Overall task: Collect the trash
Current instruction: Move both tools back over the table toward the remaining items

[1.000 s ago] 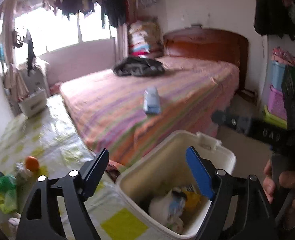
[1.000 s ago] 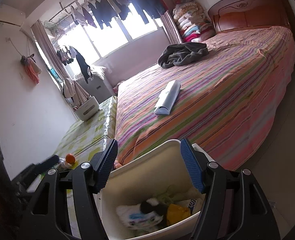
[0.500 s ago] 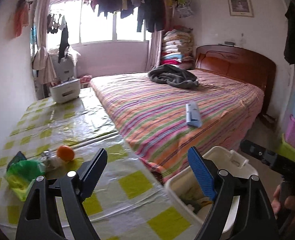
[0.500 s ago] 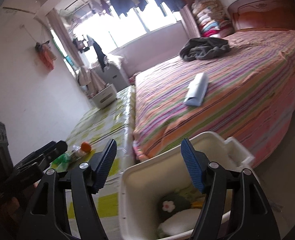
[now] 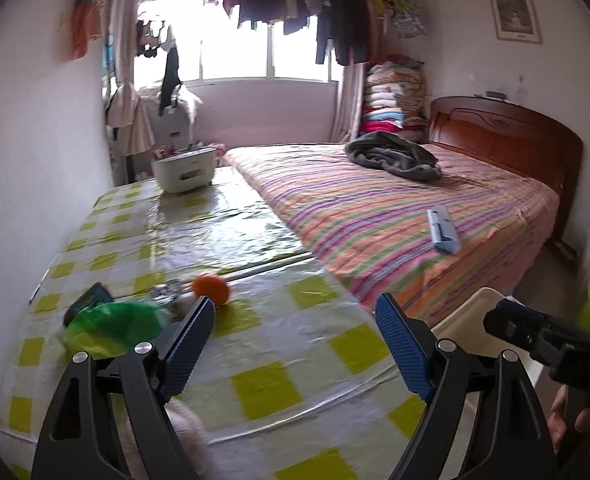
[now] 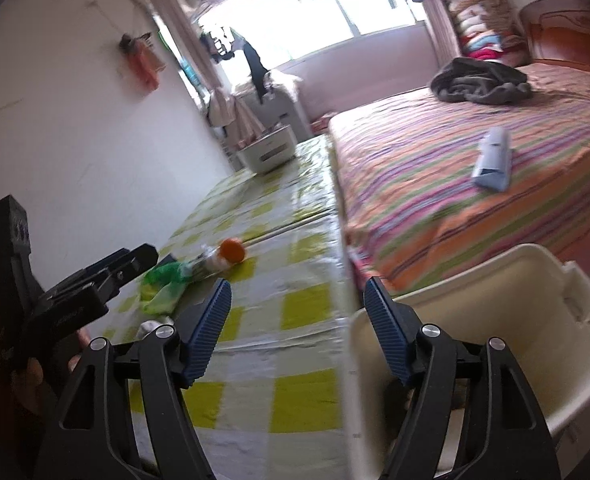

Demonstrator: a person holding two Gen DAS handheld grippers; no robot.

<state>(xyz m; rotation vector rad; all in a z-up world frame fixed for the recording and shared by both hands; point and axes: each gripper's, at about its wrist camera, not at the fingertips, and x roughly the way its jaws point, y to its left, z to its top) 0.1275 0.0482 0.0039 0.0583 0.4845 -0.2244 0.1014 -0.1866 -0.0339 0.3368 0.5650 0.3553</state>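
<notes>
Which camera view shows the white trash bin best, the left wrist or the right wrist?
The right wrist view. There the white trash bin shows its open rim and inner wall beside the checkered table. In the left wrist view only a corner of the bin appears, behind the left gripper and the other gripper's black body.

Black angular frames with silver screws and ribbed blue finger pads point(image 5: 193, 346) are seen on both handheld grippers.

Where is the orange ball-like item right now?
The orange item lies on the checked tablecloth, left of centre in both wrist views, beside the green bag and left of the bed.
</notes>
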